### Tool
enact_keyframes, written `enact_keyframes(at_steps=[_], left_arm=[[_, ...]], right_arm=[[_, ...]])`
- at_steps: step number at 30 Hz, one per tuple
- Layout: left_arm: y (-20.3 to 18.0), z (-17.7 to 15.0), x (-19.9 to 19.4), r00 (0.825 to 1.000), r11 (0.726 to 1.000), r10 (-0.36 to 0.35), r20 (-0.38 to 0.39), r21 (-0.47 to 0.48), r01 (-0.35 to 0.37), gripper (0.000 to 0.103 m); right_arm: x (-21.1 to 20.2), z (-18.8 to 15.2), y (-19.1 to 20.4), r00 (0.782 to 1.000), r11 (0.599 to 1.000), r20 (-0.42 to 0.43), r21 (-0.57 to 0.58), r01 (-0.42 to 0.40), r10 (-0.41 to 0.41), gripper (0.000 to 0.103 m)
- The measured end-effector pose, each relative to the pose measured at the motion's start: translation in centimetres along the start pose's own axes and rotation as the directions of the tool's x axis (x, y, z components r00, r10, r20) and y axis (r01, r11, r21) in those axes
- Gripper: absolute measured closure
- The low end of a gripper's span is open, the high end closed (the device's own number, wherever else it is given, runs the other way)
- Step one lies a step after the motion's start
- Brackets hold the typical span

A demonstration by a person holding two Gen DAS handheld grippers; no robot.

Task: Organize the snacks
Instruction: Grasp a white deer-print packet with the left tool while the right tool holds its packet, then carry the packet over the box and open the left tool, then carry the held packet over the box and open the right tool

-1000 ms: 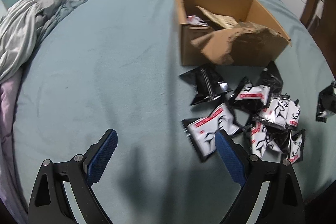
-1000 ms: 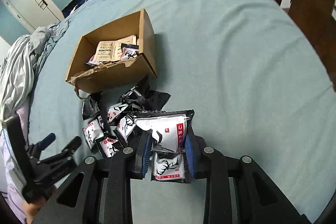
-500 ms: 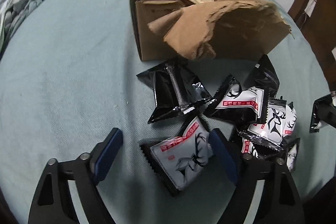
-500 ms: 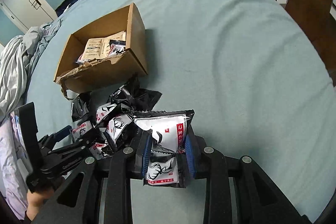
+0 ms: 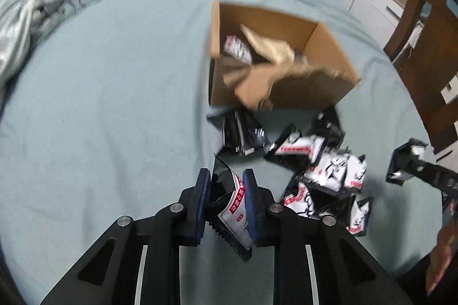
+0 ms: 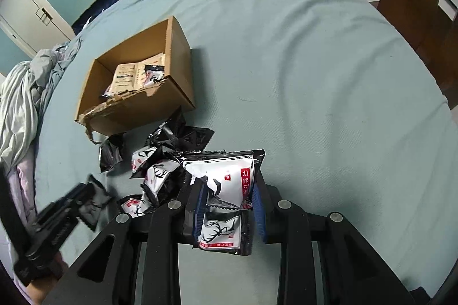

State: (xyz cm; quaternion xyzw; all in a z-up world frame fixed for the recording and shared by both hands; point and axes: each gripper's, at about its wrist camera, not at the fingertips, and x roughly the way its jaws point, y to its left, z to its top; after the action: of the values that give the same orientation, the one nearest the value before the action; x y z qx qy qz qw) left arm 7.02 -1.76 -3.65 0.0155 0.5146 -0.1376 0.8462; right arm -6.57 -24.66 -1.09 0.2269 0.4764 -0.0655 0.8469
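- Snack packets [image 5: 326, 176] lie in a loose heap on the teal bedsheet [image 5: 114, 93], just in front of the open cardboard box [image 5: 274, 59]; this is the left wrist view.
- Left gripper [image 5: 227, 190] has its jaws closing on one black-and-white packet [image 5: 233, 207], which stands on edge between the blue pads [image 5: 203, 190], its serrated end hanging down toward the camera.
- A few packets and a tan pouch [image 5: 269, 47] already sit inside the box, whose torn front flap [image 5: 286, 81] droops outward.
- At the right edge the other tool reaches in with a packet at its tip.
- From the right wrist view, the right gripper [image 6: 229, 202] is clenched on a large white packet [image 6: 226, 176], with a second small packet [image 6: 223, 230] caught lower between its fingers.
- The box [image 6: 134, 84] lies up and to the left, beyond the heap [image 6: 160, 162]; the left tool is blurred at the lower left.
- Step in hand, as I judge it: both tongs are loaded, ready to be carried to the box.
- Next move calls for lifting each packet clear of the heap, passing over the torn flap, and opening only above the box's open top.
- The right tool's lower packet looks loosely caught and may drop on the way.
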Motion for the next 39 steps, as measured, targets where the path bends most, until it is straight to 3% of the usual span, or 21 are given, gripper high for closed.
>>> enact_keyframes(at_steps=[8, 14, 20, 25, 27, 29, 31, 39], left_arm=[[-1.0, 1.3, -5.0, 0.992, 0.998, -0.061, 0.114, -0.017, 0.063, 0.082], [-3.2, 6.1, -6.3, 0.977, 0.998, -0.057, 0.204, 0.026, 0.053, 0.082], [-5.1, 11.3, -4.3, 0.978, 0.998, -0.038, 0.206, 0.047, 0.029, 0.082], [-6.3, 12.9, -2.2, 0.985, 0.997, -0.047, 0.168, 0.065, 0.036, 0.080], [-6.4, 13.1, -1.7, 0.988, 0.997, -0.048, 0.148, 0.060, 0.039, 0.073], [-6.4, 13.0, -1.6, 0.993, 0.999, -0.017, 0.114, 0.052, 0.011, 0.041], [-6.0, 11.9, -2.6, 0.992, 0.998, 0.003, 0.130, 0.056, -0.010, 0.027], [-3.5, 4.7, -6.5, 0.993, 0.991, 0.082, 0.087, 0.099, -0.090, 0.025]], right_arm=[[-0.4, 0.3, -0.5, 0.999, 0.999, -0.001, 0.023, -0.034, 0.034, 0.076], [-0.2, 0.7, -0.4, 0.999, 0.999, -0.002, 0.016, -0.052, 0.052, 0.076], [0.0, 0.8, -0.6, 0.999, 0.999, 0.000, 0.021, -0.048, 0.048, 0.076], [0.3, 0.9, -0.8, 0.999, 0.999, -0.001, 0.030, -0.043, 0.043, 0.076], [0.4, 1.0, -0.8, 0.999, 0.999, -0.002, 0.027, -0.036, 0.036, 0.076], [0.6, 1.0, -0.7, 0.999, 0.999, -0.005, 0.026, -0.032, 0.032, 0.076], [0.5, 1.0, -0.7, 0.999, 0.999, -0.003, 0.027, -0.033, 0.033, 0.076], [-0.1, 1.0, 0.1, 1.000, 1.000, 0.016, -0.008, -0.025, 0.025, 0.076]])
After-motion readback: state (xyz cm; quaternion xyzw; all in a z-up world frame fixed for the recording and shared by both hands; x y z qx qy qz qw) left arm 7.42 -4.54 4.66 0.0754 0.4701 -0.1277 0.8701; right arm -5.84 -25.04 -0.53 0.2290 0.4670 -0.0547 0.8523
